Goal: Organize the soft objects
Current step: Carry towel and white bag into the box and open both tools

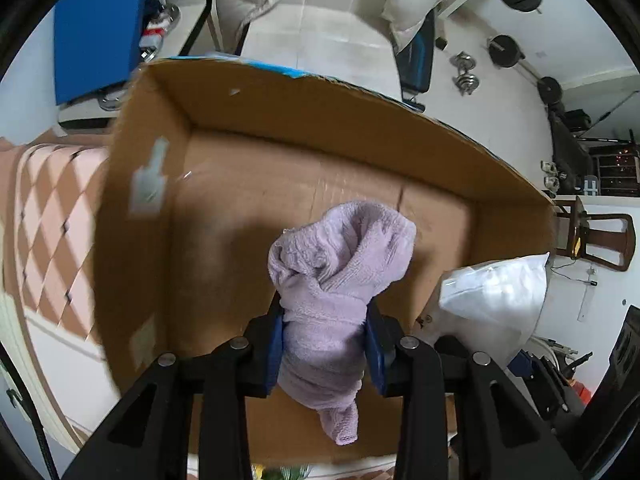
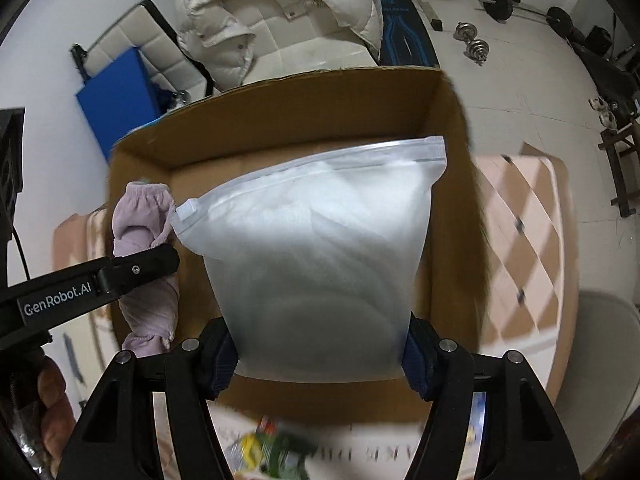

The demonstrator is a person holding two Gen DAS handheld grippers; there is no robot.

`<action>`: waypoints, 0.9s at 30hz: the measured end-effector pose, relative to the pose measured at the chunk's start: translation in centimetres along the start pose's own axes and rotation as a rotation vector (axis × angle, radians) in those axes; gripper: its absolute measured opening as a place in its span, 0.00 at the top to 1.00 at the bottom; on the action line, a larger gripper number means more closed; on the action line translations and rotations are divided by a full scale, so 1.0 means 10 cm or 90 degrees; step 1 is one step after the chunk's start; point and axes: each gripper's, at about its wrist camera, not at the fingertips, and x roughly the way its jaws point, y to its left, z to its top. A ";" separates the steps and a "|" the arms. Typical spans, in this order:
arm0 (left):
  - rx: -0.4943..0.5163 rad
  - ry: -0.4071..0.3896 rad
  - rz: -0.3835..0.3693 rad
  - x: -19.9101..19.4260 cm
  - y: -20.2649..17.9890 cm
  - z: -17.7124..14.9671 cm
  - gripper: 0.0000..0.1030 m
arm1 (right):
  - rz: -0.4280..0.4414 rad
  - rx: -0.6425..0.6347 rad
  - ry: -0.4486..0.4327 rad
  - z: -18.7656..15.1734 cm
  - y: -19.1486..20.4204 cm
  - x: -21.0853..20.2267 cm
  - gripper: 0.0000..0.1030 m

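Observation:
My left gripper [image 1: 325, 342] is shut on a bunched lilac towel [image 1: 340, 264] and holds it over the open cardboard box [image 1: 224, 184]. The towel also shows in the right wrist view [image 2: 140, 216], pinched by the left gripper's finger [image 2: 136, 268]. My right gripper [image 2: 320, 354] is shut on a frosted zip bag [image 2: 320, 240] with white fabric inside, held over the same box [image 2: 448, 184]. The bag shows at the right in the left wrist view [image 1: 496, 292]. The box floor looks bare.
The box sits on a pink and brown checkered surface [image 1: 52, 200]. Behind it are a white sofa with a white puffer jacket [image 2: 280, 4], a blue mat [image 2: 116, 96] and dumbbells [image 2: 472, 40] on the floor. Colourful items [image 2: 272, 448] lie blurred near the box front.

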 end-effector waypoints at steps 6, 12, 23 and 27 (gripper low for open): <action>-0.009 0.040 0.009 0.34 -0.02 0.29 0.69 | -0.014 -0.011 0.039 0.37 -0.04 0.51 0.32; -0.001 0.069 0.018 0.50 -0.03 0.35 0.67 | -0.014 -0.011 0.065 0.50 -0.06 0.75 0.32; 0.033 0.069 0.055 0.36 -0.04 0.30 0.13 | -0.016 -0.037 0.097 0.43 -0.08 0.78 0.20; 0.057 0.037 0.068 0.08 -0.05 0.14 0.04 | -0.021 -0.052 0.084 0.29 -0.09 0.56 0.07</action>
